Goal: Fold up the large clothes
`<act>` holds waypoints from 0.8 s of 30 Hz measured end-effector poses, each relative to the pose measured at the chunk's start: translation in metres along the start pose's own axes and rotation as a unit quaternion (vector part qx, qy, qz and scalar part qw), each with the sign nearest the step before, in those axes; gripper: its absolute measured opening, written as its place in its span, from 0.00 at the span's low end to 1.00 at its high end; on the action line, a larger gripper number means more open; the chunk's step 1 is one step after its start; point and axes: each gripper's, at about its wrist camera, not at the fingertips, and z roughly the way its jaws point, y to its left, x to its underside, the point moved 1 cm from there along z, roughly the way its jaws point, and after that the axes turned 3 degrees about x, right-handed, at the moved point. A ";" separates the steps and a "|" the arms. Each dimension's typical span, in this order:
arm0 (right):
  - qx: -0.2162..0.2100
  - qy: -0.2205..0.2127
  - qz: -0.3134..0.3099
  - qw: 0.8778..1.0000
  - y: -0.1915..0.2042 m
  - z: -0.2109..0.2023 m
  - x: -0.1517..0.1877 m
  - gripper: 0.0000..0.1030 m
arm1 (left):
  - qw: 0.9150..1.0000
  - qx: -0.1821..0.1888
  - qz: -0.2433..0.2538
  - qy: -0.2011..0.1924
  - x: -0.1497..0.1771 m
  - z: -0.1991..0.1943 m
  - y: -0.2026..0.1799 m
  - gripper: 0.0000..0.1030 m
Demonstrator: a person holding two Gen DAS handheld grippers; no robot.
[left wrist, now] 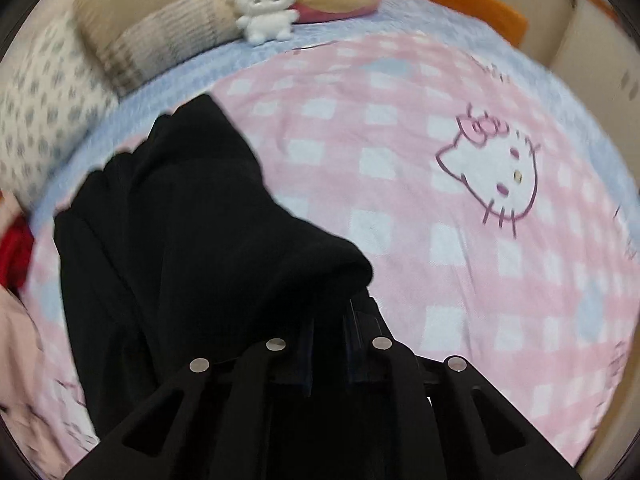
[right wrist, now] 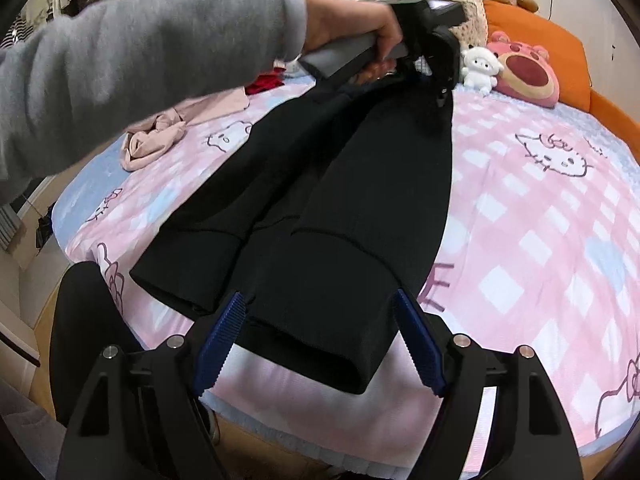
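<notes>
Black trousers [right wrist: 320, 200] stretched lengthwise from right tool [right wrist: 320, 344], gaping over hems, to left tool [right wrist: 438, 76], clamped on waistband.

Pink blanket [right wrist: 540, 208], purple letter "E", partly hidden

My left hand-held gripper [left wrist: 328, 320] points steeply down, its jaws pinched almost together on black cloth. From the right wrist view I see my left hand [right wrist: 352, 24] wrapped around that gripper's grey handle, grey sleeve [right wrist: 140, 72] stretched across the frame. My right hand-held gripper [right wrist: 320, 344] is angled downward, its blue ribbed pads [right wrist: 220, 340] standing wide apart, nothing pressed between them.
</notes>
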 end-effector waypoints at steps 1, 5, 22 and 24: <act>-0.002 0.003 -0.003 1.000 0.000 0.000 0.000 0.72 | 1.000 0.019 -0.013 -0.008 0.000 -0.004 0.007 0.15; 0.005 0.024 -0.035 0.999 0.010 0.011 -0.002 0.21 | 0.994 0.085 -0.049 -0.053 0.005 -0.035 0.038 0.15; 0.024 0.064 -0.202 0.977 0.087 0.039 -0.008 0.45 | 0.941 0.231 -0.231 -0.094 0.108 -0.004 0.203 0.17; -0.022 0.072 -0.184 0.980 0.084 0.035 -0.011 0.62 | 0.933 0.246 -0.233 -0.119 0.113 0.001 0.202 0.18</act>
